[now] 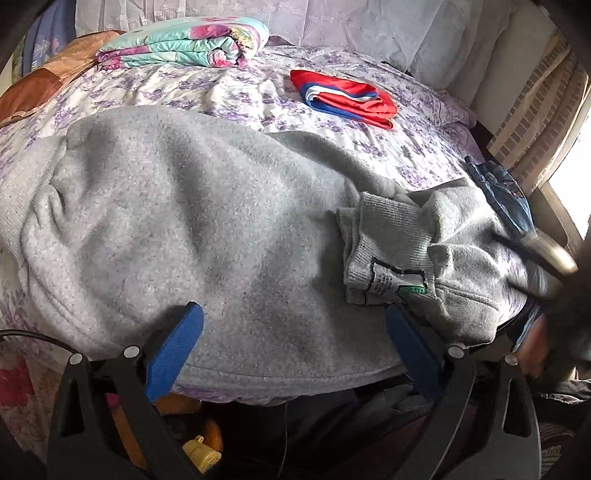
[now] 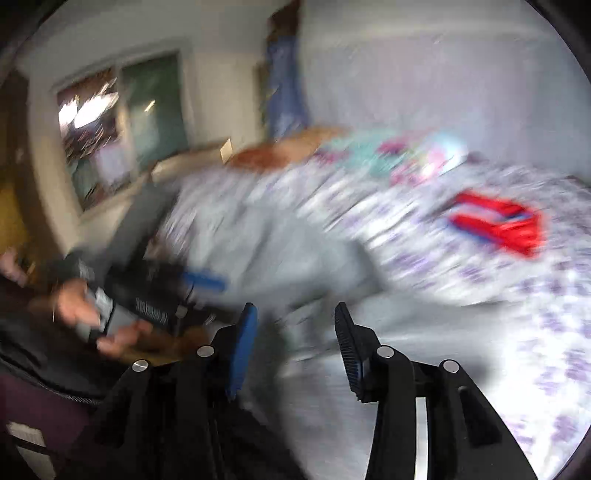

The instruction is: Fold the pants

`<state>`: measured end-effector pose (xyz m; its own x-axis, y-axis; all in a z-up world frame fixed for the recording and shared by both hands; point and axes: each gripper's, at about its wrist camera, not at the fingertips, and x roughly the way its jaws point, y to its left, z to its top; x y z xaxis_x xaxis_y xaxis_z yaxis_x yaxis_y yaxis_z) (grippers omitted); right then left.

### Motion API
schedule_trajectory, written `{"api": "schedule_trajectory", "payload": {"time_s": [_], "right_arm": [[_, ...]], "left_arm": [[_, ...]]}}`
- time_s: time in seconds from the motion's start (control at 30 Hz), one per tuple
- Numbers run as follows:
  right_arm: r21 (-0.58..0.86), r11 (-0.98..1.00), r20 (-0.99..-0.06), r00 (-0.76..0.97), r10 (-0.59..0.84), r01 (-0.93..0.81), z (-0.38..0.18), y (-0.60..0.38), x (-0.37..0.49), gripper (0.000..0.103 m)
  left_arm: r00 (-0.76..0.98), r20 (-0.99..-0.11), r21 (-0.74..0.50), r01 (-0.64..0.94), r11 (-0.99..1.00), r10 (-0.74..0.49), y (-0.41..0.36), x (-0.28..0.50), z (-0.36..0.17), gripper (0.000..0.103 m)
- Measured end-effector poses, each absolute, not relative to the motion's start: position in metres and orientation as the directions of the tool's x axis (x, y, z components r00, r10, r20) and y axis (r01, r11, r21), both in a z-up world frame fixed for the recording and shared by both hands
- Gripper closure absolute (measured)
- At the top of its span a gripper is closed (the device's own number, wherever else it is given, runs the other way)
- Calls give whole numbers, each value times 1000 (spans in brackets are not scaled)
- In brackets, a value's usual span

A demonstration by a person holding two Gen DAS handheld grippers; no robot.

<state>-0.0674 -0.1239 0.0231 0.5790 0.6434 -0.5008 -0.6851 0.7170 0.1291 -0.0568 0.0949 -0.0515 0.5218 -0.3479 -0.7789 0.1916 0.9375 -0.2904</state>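
Grey sweatpants (image 1: 177,206) lie spread over a bed with a purple-flowered sheet (image 1: 229,92). At their right end the waistband with its printed label (image 1: 391,275) is folded back onto the fabric. My left gripper (image 1: 295,332) is open, its blue pads (image 1: 181,343) set wide apart over the near edge of the pants. The right wrist view is smeared. In it my right gripper (image 2: 293,328) is open above the grey pants (image 2: 280,240) with nothing between its pads. A hand holds the left gripper (image 2: 201,280) at that view's left.
A folded red, white and blue garment (image 1: 343,98) lies on the far part of the sheet, and a folded flowered quilt (image 1: 184,46) lies at the back left. Blue denim (image 1: 498,192) hangs off the bed's right edge. Pillows (image 1: 443,33) line the headboard. A window (image 2: 110,125) is beyond the bed.
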Motion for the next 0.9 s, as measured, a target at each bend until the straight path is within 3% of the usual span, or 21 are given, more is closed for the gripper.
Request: {"api": "schedule_trajectory", "payload": {"time_s": [0.07, 0.17, 0.23, 0.3, 0.37, 0.47, 0.53, 0.57, 0.63, 0.77, 0.9], "right_arm": [[120, 823, -485, 691, 537, -555, 35, -160, -60, 66], [182, 901, -588, 691, 421, -395, 14, -197, -19, 82], [223, 889, -654, 615, 441, -401, -16, -189, 3, 83], [166, 892, -713, 574, 403, -420, -51, -158, 15, 83], [37, 900, -688, 643, 338, -434, -53, -132, 9, 83], [34, 904, -667, 664, 339, -426, -35, -131, 0, 82], [30, 910, -595, 724, 349, -414, -15, -140, -18, 81], [38, 903, -558, 741, 373, -427, -5, -142, -25, 71], [71, 881, -492, 752, 439, -468, 6, -147, -45, 60], [125, 831, -406, 736, 542, -543, 7, -140, -77, 59], [98, 803, -419, 708, 569, -587, -1, -123, -88, 59]], "left_arm": [[522, -779, -294, 184, 938, -346, 98, -56, -52, 7], [525, -778, -298, 178, 938, -346, 99, -56, -52, 7], [527, -778, -293, 175, 940, -341, 99, -55, -52, 7], [530, -779, -289, 169, 942, -334, 98, -55, -53, 7], [537, -777, -291, 156, 944, -328, 100, -57, -50, 7], [570, -754, -307, 135, 942, -327, 115, -68, -40, 7], [593, -729, -350, 108, 931, -342, 138, -78, -32, 7], [597, -722, -371, 91, 924, -349, 148, -81, -31, 7], [605, -712, -443, 8, 897, -357, 183, -84, -37, 7], [606, -668, -644, -180, 743, -432, 245, -77, -67, 7], [624, -584, -764, -205, 612, -520, 260, -57, -87, 7]]}}
